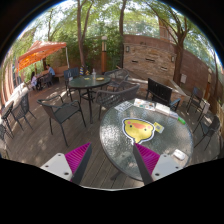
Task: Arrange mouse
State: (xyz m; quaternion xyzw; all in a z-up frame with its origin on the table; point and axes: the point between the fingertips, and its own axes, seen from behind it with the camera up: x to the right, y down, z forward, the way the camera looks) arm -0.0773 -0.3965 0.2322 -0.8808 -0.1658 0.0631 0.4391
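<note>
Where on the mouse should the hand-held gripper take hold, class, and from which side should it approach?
Probably across the mouse's two long sides, near its middle, coming down from above and from the near edge of the glass table. It lies flat on a yellow mat, apparently lengthwise away from the fingers. The hand-held gripper is open, with the mouse still beyond it.

A round glass table (pixel 120 150) carries a yellow mouse pad (pixel 141 127) and a laptop (pixel 158 92).

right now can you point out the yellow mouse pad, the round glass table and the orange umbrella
yellow mouse pad (pixel 139 128), gripper view, on its yellow middle
round glass table (pixel 118 148), gripper view, on bare glass near its left rim
orange umbrella (pixel 41 52), gripper view, on the middle of its canopy
</note>
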